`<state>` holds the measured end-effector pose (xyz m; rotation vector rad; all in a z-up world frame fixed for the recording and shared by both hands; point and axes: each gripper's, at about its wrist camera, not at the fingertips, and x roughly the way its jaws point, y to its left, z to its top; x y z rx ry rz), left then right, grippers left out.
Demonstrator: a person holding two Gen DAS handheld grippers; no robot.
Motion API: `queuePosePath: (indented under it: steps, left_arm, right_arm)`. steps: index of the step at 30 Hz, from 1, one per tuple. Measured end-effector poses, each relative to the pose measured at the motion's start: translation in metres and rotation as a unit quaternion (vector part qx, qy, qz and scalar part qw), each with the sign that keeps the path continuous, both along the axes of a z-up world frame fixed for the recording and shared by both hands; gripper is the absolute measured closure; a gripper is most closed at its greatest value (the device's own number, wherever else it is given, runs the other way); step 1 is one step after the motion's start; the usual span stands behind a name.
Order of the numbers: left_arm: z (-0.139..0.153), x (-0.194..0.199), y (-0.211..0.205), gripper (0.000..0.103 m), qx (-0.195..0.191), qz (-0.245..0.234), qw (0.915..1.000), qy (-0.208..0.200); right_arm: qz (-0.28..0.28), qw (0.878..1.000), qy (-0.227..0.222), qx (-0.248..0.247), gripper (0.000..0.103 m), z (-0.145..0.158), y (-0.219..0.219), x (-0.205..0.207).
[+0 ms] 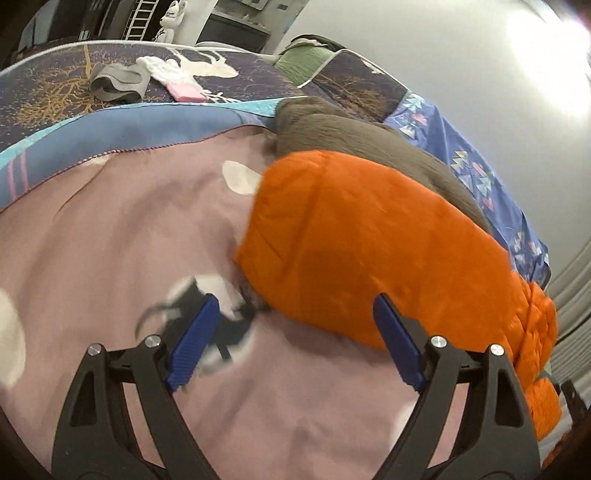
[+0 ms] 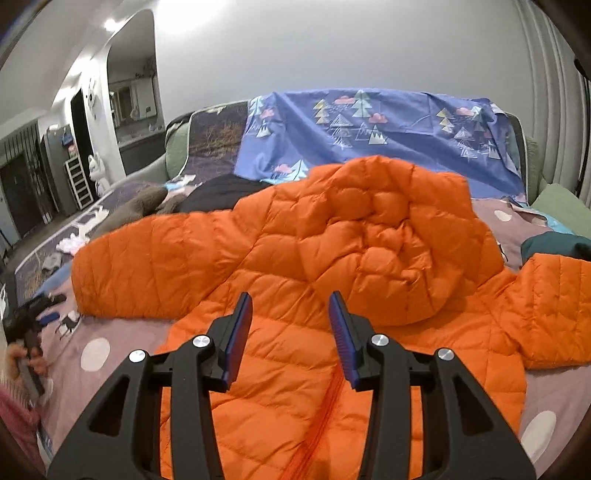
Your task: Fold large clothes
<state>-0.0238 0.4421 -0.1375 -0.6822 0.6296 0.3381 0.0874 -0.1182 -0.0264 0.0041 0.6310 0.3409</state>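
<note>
No readable text, labels, brands or numbers in either view. The white bear figure (image 1: pixel 168 20), far beyond the left jaws at the top edge, has dark marks on its chest, too small and blurred to read. Nothing printed shows on the orange jacket (image 2: pixel 332 258).

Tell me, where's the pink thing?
Left wrist view, upper left: the pink thing lies beside the white cloth and grey cloth.
</note>
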Motion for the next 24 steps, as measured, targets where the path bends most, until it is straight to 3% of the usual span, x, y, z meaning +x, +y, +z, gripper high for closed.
queuePosePath:
  steps: [4, 5, 8, 10, 11, 12, 13, 14, 15, 18, 24]
  left_arm:
    - [-0.008, 0.026, 0.026, 0.012, 0.007, -0.012, 0.9998, 0.012]
    - [-0.012, 0.031, 0.033, 0.010, -0.010, -0.020, 0.9997, 0.010]
    - [-0.032, 0.042, 0.049, 0.004, -0.116, -0.043, 0.9922, -0.017]
    - [-0.039, 0.045, 0.049, 0.002, -0.144, -0.052, 0.9874, -0.040]
    - [-0.038, 0.047, 0.048, 0.003, -0.140, -0.058, 0.9870, -0.053]
    - [-0.037, 0.049, 0.045, 0.011, -0.138, -0.065, 0.9863, -0.063]
    - [-0.034, 0.050, 0.041, 0.027, -0.139, -0.087, 0.9830, -0.083]
    - [-0.031, 0.052, 0.037, 0.068, -0.147, -0.113, 0.9776, -0.099]
    - [-0.026, 0.052, 0.034, 0.079, -0.149, -0.126, 0.9759, -0.097]
    - [-0.004, 0.042, 0.021, 0.093, -0.103, -0.125, 0.9817, -0.100]
    - [0.064, 0.004, -0.018, 0.093, -0.030, -0.139, 0.9769, -0.160]
  right_arm:
    - [-0.012, 1.000, 0.008, -0.013, 0.059, -0.003, 0.000, -0.006]
    - [-0.017, 1.000, 0.011, -0.014, 0.058, -0.003, -0.001, -0.007]
    - [-0.028, 0.999, 0.018, -0.011, 0.054, -0.006, -0.005, -0.008]
    - [-0.032, 0.999, 0.025, -0.009, 0.054, -0.010, -0.006, -0.008]
    - [-0.032, 0.999, 0.030, -0.009, 0.053, -0.012, -0.004, -0.007]
    - [-0.032, 0.999, 0.033, -0.009, 0.054, -0.013, -0.003, -0.006]
    - [-0.032, 0.999, 0.036, -0.010, 0.054, -0.014, -0.001, -0.005]
    - [-0.031, 0.999, 0.038, -0.010, 0.054, -0.015, 0.001, -0.005]
    - [-0.028, 0.999, 0.038, -0.011, 0.054, -0.015, 0.004, -0.005]
    - [-0.019, 0.999, 0.028, -0.016, 0.054, -0.012, 0.011, -0.008]
    - [0.007, 1.000, 0.004, -0.029, 0.054, -0.007, 0.022, -0.019]
